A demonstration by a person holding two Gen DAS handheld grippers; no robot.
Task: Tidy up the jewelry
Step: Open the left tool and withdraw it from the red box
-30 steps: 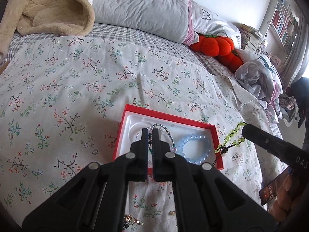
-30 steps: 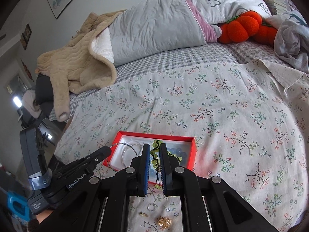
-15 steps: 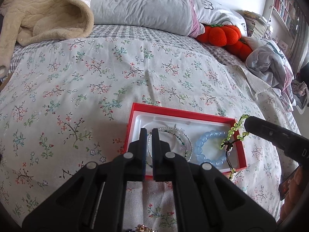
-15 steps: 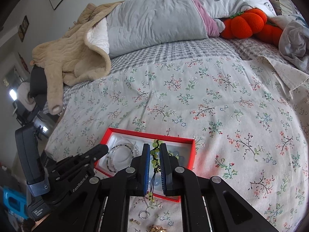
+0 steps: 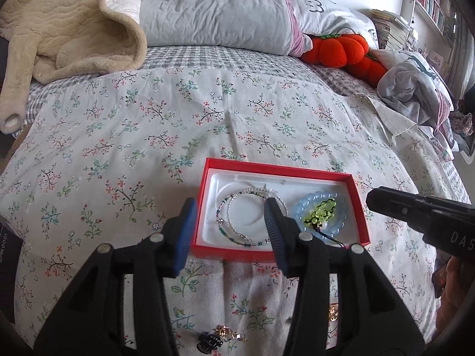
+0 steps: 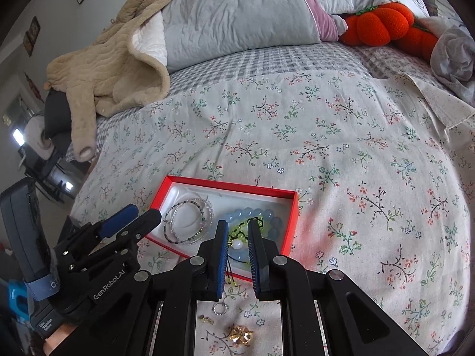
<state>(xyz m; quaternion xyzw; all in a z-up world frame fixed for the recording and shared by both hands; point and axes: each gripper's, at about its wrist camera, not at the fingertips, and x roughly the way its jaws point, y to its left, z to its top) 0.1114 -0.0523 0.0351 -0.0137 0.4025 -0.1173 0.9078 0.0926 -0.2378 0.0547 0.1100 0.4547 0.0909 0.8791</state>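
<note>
A red box [image 5: 279,172] with a white liner lies on the floral bedspread. Inside are thin beaded bracelets [image 5: 237,222], a pale blue bead bracelet [image 5: 299,210] and a green bead bracelet [image 5: 322,211] lying on the blue one. My left gripper [image 5: 230,222] is open and empty, its fingers straddling the box's near left part. My right gripper [image 6: 237,237] is open just above the green bracelet [image 6: 237,233], whose black cord hangs over the box [image 6: 231,185] front edge. The left gripper also shows in the right wrist view [image 6: 133,216].
Small loose pieces lie on the bedspread in front of the box: a ring [image 6: 220,308], a gold earring piece [image 6: 241,333], a dark clip [image 5: 209,341]. A beige robe [image 5: 59,29], grey pillows [image 5: 213,9] and orange plush pumpkins [image 5: 341,49] lie at the bed's far end.
Both grippers have opened. The green bracelet, held a moment ago in my right gripper, now lies in the box on the blue bracelet. The left gripper has drawn back slightly.
</note>
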